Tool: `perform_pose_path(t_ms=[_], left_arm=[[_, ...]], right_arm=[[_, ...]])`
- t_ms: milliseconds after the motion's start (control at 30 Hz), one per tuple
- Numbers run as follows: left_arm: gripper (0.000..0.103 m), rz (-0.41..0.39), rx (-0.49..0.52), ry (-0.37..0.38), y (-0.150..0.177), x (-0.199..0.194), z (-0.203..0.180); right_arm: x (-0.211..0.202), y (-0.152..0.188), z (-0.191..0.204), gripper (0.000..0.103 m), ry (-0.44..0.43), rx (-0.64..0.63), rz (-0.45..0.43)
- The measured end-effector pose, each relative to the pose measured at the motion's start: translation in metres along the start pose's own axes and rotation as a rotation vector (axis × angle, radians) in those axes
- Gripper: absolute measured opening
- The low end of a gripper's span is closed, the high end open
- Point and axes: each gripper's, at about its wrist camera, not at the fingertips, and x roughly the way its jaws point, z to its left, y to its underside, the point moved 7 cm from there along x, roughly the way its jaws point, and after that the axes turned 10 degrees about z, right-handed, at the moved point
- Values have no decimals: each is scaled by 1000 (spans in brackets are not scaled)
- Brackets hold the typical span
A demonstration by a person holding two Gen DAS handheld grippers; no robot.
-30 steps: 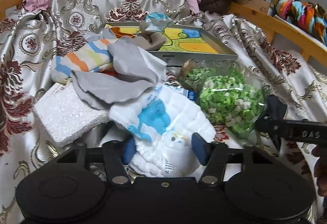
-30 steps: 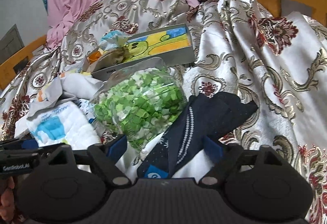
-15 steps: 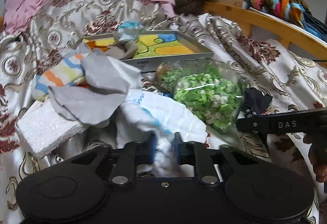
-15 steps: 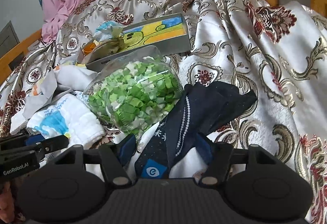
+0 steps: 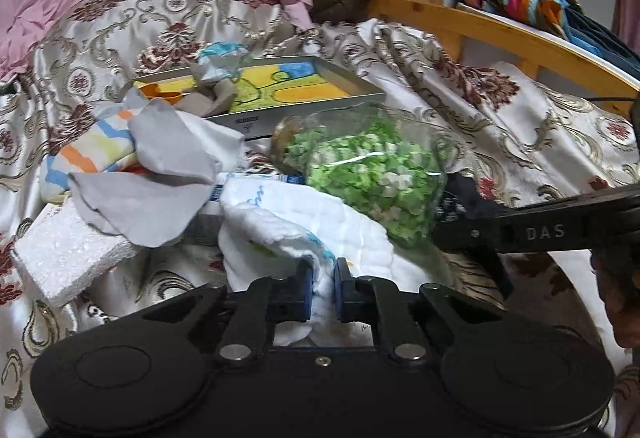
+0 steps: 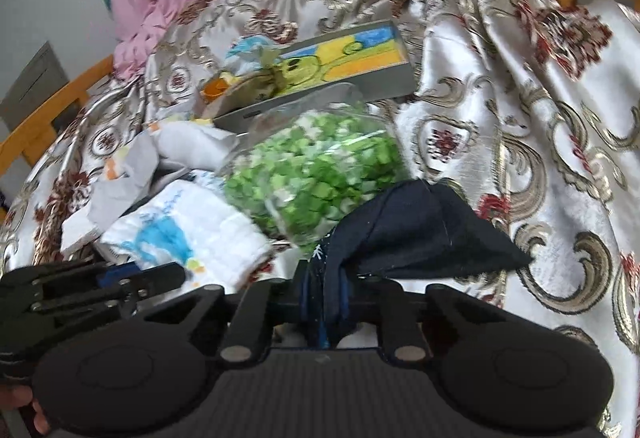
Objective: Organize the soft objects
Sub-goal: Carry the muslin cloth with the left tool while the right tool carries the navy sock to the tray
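Note:
My left gripper (image 5: 322, 288) is shut on the near edge of a white quilted cloth with a blue print (image 5: 288, 222), which lies on the patterned bedspread. The same cloth shows in the right wrist view (image 6: 188, 234). My right gripper (image 6: 326, 296) is shut on a dark navy sock (image 6: 420, 234) that stretches away to the right. The right gripper's arm also shows at the right of the left wrist view (image 5: 532, 232). A grey cloth (image 5: 152, 174) and a striped cloth (image 5: 88, 150) lie to the left.
A clear bag of green pieces (image 5: 368, 170) lies between the two cloths. Behind it is a shallow box with a yellow picture (image 5: 280, 86). A white foam block (image 5: 64, 250) lies at left. A wooden rail (image 5: 500, 34) borders the right.
Both grippers have closed: the left on the white quilted cloth, the right on the navy sock. Both cloths are bunched between the jaws now.

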Motion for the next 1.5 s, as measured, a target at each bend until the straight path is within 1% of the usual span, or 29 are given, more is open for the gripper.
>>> perform_pose_path(t_ms=[100, 167, 233, 333, 433, 567, 700, 833, 900, 1033, 1233, 1400, 1500], left_arm=[[9, -7, 22, 14, 1, -2, -6], [8, -20, 41, 3, 1, -5, -9], [8, -34, 57, -5, 1, -7, -11], [7, -49, 72, -17, -1, -10, -13], [7, -72, 76, -27, -2, -15, -13], [7, -115, 75, -22, -6, -25, -13], [7, -153, 63, -12, -10, -36, -14], [7, -194, 57, -4, -13, -48, -14], [7, -219, 68, -14, -14, -54, -15], [7, -275, 89, -43, -17, -68, -15], [7, -339, 47, -35, -34, -85, -9], [7, -366, 1, -10, -58, -90, -2], [7, -387, 10, -10, -76, -88, 0]], right_arm=[[-3, 2, 8, 13, -32, -30, -5], [-5, 2, 14, 10, -50, -43, -12], [-8, 2, 18, 8, -51, -66, -29], [-16, 1, 26, 6, -49, -107, -61], [-22, 1, 35, 5, -42, -153, -95], [-30, 2, 45, 5, -36, -200, -134], [-40, 2, 49, 5, -35, -218, -173], [-53, -1, 52, 5, -15, -233, -231], [-61, -2, 53, 5, -12, -239, -264], [-71, -1, 56, 5, -12, -249, -301], [-85, -5, 60, 5, -9, -267, -362], [-100, -16, 67, 5, 5, -295, -413], [-104, -27, 73, 5, 19, -321, -422]])
